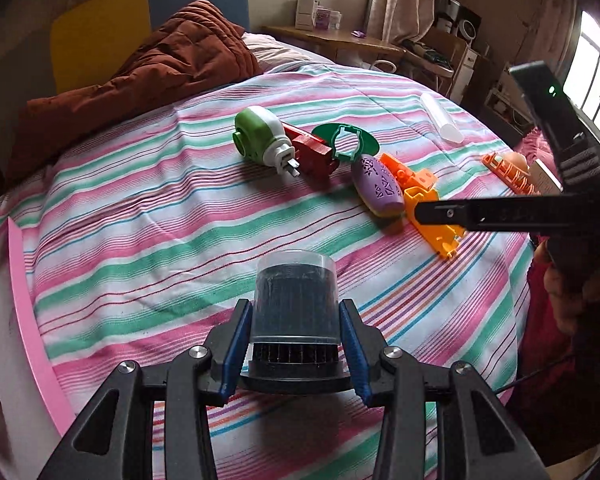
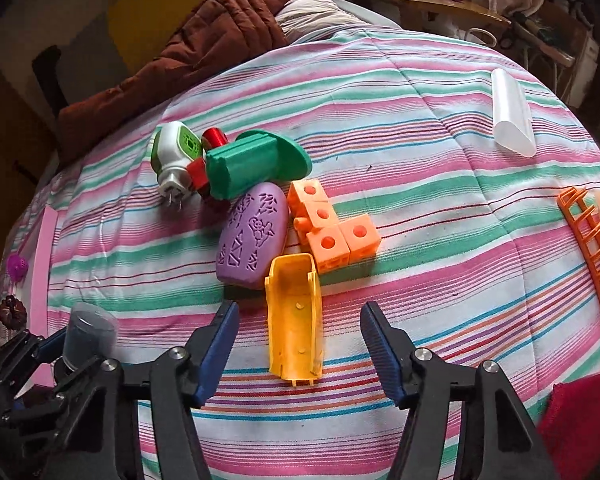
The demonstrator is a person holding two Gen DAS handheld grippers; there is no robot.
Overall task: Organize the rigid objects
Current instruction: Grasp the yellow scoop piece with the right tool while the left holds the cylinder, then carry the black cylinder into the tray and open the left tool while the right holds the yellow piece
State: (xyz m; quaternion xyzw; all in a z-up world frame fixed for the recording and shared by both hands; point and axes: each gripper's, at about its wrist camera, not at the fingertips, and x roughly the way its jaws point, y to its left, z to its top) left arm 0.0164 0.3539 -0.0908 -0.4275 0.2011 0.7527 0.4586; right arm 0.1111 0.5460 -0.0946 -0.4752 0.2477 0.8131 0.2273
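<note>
Left gripper (image 1: 296, 344) clamps a dark cylinder under a clear cap (image 1: 295, 304), blue pads pressed on both sides, above the striped bedspread (image 1: 140, 216). Ahead sits a cluster: green-and-white plug-in (image 1: 260, 138) touching a red piece (image 1: 314, 152), green oval ring (image 1: 346, 138), purple patterned pod (image 1: 378, 186), orange blocks (image 1: 404, 170). The right gripper's black finger (image 1: 500, 212) crosses over the yellow-orange shell (image 1: 432, 228).

The left tool (image 1: 296, 344) has black plastic arms with round silver screws and blue ribbed pads (image 1: 236, 344). The right tool (image 2: 300, 354) is built the same; its black body carries a small green light (image 1: 551, 89). The hand (image 1: 564, 284) shows bare skin and a dark red sleeve (image 2: 584, 420).
</note>
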